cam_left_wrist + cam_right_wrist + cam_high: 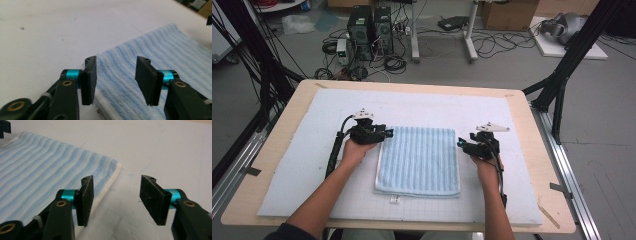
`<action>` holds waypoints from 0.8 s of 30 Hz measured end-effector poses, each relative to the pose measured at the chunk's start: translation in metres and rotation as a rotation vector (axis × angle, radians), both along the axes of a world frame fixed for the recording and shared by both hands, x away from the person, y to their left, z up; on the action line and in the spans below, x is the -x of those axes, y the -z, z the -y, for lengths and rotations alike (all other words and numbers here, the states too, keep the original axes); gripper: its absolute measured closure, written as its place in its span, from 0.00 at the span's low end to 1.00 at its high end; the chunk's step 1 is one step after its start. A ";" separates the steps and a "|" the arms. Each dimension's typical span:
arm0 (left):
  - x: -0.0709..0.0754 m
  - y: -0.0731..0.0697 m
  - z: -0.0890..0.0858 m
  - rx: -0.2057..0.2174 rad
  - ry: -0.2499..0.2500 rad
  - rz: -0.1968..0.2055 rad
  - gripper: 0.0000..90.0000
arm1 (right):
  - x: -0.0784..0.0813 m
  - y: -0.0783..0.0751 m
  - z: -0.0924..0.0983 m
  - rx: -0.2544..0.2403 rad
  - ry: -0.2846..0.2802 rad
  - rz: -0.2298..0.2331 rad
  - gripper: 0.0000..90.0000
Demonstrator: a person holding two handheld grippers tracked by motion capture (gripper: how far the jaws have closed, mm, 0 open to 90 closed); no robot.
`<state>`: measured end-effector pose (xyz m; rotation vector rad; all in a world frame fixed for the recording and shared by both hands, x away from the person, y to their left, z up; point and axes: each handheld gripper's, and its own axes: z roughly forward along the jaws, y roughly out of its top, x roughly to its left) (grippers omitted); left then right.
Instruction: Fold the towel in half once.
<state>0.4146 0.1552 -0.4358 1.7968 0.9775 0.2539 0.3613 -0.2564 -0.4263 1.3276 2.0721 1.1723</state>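
The folded light-blue striped terry towel lies flat on the white-padded counter; the left hand-held gripper and right hand-held gripper flank its far corners, jaws apart, holding nothing.

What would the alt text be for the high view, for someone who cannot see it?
A folded blue striped towel lies flat on a white mat over a wooden table, with a person's hand-held left gripper and right gripper open at its two far corners. Computers and cables sit on the floor behind.
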 end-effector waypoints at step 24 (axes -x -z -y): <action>0.029 -0.026 -0.009 0.099 -0.001 0.150 0.22 | 0.054 -0.018 0.014 -0.020 -0.052 0.146 0.13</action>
